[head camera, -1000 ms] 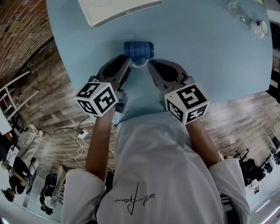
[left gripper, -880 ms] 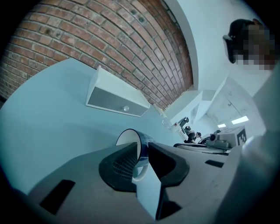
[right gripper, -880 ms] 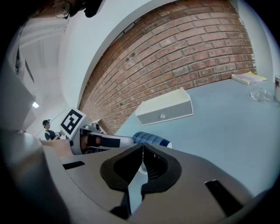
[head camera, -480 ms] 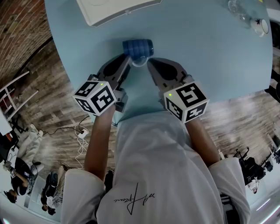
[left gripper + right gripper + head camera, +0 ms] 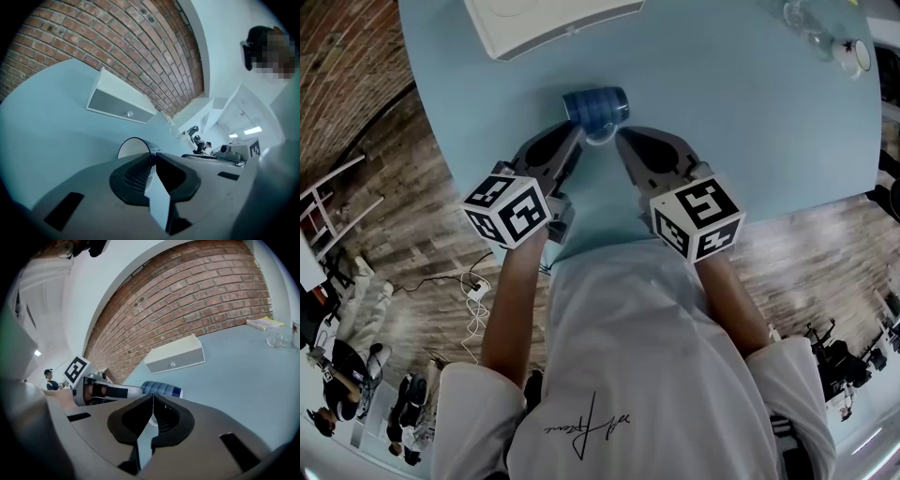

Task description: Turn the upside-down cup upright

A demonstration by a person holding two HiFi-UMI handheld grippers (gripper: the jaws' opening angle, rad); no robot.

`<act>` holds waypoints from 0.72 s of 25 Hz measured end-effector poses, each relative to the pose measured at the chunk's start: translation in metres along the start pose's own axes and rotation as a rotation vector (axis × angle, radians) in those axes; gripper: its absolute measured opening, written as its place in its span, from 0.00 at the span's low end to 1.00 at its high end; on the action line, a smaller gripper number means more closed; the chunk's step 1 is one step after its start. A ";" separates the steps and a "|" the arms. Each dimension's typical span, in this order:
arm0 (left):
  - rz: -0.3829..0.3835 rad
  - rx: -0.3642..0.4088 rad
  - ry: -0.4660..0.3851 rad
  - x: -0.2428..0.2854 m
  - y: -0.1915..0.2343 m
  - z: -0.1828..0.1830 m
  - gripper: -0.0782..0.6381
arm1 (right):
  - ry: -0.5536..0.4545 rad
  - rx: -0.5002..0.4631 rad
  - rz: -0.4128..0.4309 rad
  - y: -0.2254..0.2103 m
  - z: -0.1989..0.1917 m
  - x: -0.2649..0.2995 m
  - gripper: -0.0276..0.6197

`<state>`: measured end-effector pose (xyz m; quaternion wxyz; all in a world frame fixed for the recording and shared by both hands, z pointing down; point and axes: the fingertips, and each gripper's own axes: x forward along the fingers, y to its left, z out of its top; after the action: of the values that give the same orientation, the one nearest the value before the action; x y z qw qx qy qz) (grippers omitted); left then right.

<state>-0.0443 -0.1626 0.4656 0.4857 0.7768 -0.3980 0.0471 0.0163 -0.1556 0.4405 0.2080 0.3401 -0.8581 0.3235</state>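
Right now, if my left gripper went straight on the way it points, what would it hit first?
The blue ribbed cup lying on its side: its white open mouth sits just past the shut tongs of the left gripper. Whether they already touch is unclear.

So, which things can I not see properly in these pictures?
Cup: left gripper view, lower half behind the jaws.
White box: head view, cut off by the top edge.
Small glass items: head view, too small, cut by the top edge.
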 end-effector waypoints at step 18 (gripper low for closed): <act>-0.030 -0.030 -0.043 -0.001 -0.005 -0.006 0.15 | -0.015 -0.007 0.005 0.009 -0.005 -0.007 0.08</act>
<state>-0.0395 -0.1559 0.4647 0.4894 0.7761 -0.3972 0.0170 0.0152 -0.1441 0.4368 0.2018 0.3397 -0.8618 0.3182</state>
